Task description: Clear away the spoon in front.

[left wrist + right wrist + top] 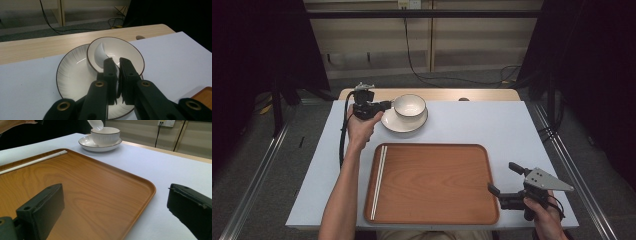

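At the far left of the table [512, 125], near its back edge, the left gripper [388, 104] sits in the person's left hand [362, 127], level with the rim of the bowl [409, 105]. The bowl stands on a plate [404, 123], a little off the plate's centre. In the left gripper view the 2 jaws are nearly together and pinch the handle of a white spoon [101, 53]. The spoon's curved body rises from the jaws over the bowl [125, 51], and the plate [72, 75] spreads below and to the left. In the right gripper view the spoon [96, 123] hangs just above the bowl [105, 135]; whether it touches the rim I cannot tell. I see nothing else in the bowl, and the plate [86, 143] carries just the bowl.

Nearer the person, in the middle of the table, lies a wooden tray [437, 182]. It holds 2 white chopsticks [378, 181], laid side by side along its left edge, touching each other and running front to back. The right gripper view shows the chopsticks [32, 162] at the far side of the tray [100, 187].

Off the tray's right front corner, the right gripper [503, 179] is held in the person's right hand [544, 217], with its grey plate on top. Its jaws stand wide apart with nothing between them. In its own view the 2 jaws frame the tray's rounded corner and a strip of bare table [160, 175], the left one over the wood and the right one over the white surface.
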A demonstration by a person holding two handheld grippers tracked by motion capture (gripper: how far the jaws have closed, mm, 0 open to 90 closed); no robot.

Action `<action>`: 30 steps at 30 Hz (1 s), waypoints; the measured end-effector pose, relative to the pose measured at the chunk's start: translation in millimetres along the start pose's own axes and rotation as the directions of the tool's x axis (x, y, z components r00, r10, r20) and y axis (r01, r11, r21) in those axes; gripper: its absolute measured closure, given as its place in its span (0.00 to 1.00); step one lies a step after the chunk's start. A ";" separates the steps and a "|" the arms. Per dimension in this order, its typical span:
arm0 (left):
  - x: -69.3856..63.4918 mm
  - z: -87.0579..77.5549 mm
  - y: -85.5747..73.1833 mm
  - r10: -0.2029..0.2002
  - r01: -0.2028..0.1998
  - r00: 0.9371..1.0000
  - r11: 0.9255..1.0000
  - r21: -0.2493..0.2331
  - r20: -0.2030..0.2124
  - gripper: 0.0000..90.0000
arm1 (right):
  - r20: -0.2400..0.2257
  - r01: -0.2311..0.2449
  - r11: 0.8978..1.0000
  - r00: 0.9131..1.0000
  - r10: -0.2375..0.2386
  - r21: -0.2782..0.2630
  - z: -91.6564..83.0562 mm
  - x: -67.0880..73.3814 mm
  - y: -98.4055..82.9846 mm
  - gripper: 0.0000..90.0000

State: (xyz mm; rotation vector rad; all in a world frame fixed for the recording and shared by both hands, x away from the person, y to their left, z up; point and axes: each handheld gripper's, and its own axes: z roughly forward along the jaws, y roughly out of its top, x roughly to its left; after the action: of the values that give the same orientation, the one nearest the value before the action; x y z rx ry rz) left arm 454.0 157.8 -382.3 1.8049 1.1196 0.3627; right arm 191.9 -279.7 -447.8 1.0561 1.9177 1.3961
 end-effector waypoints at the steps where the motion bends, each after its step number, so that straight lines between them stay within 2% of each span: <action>1: -0.5 -1.0 -0.6 -0.003 0.003 1.000 1.000 -0.001 0.002 0.94 | -0.001 0.000 1.000 1.000 0.000 0.000 0.1 0.0 0.0 0.01; 3: -0.6 -4.3 -2.6 0.006 -0.006 1.000 1.000 -0.004 -0.001 0.94 | -0.001 0.001 1.000 1.000 -0.001 -0.001 0.4 0.2 0.1 0.01; 6: 0.4 -9.2 -7.0 -0.023 0.023 1.000 0.999 -0.021 0.004 0.94 | 0.002 0.001 1.000 1.000 -0.001 -0.002 0.1 0.2 0.1 0.01; 8: 0.7 -13.4 -9.3 -0.021 0.021 1.000 0.999 -0.024 -0.007 0.94 | 0.002 0.000 1.000 1.000 0.000 -0.002 0.0 0.1 0.1 0.01; 9: -0.4 -15.5 -10.1 -0.026 0.026 1.000 0.999 -0.036 0.002 0.94 | 0.002 0.000 1.000 1.000 0.000 -0.001 0.1 0.2 0.0 0.01; 12: -4.8 -23.4 -10.7 -0.002 0.002 1.000 0.999 -0.047 -0.001 0.94 | 0.001 0.002 1.000 1.000 -0.002 0.002 0.5 0.2 0.0 0.01; 16: -7.2 -29.7 -13.6 0.006 -0.006 1.000 0.998 -0.058 -0.006 0.94 | -0.001 0.001 1.000 1.000 -0.001 0.000 0.4 0.4 0.1 0.01; 19: -8.2 -33.3 -21.4 -0.024 0.023 1.000 0.997 -0.069 -0.020 0.94 | 0.001 0.001 1.000 1.000 -0.001 0.000 0.0 0.4 0.0 0.01; 22: -8.0 -38.6 -29.3 -0.054 0.052 0.998 0.995 -0.090 -0.013 0.94 | 0.001 0.002 1.000 1.000 -0.002 0.000 -0.6 -0.3 -0.3 0.01; 24: -9.3 -44.7 -33.2 -0.060 0.055 0.998 0.991 -0.120 -0.034 0.94 | 0.001 0.003 1.000 1.000 -0.003 -0.001 -0.5 -0.4 -0.2 0.01; 26: -9.4 -51.1 -35.9 -0.074 0.070 0.997 0.988 -0.135 -0.023 0.94 | 0.000 0.003 1.000 1.000 -0.003 -0.001 -0.4 -0.2 -0.1 0.01; 28: -11.2 -55.0 -38.6 -0.077 0.070 0.996 0.987 -0.145 -0.040 0.94 | 0.002 0.002 1.000 1.000 -0.002 -0.001 -0.1 0.0 -0.2 0.01; 30: -11.6 -57.5 -40.6 -0.088 0.083 0.996 0.986 -0.146 -0.027 0.94 | 0.000 0.001 1.000 1.000 -0.001 -0.001 0.0 0.3 0.0 0.01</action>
State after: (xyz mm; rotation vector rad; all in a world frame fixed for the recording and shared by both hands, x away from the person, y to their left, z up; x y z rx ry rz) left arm 388.5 186.1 -384.5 1.6235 1.1602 0.4139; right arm 191.7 -279.5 -447.9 1.0550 1.9168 1.3960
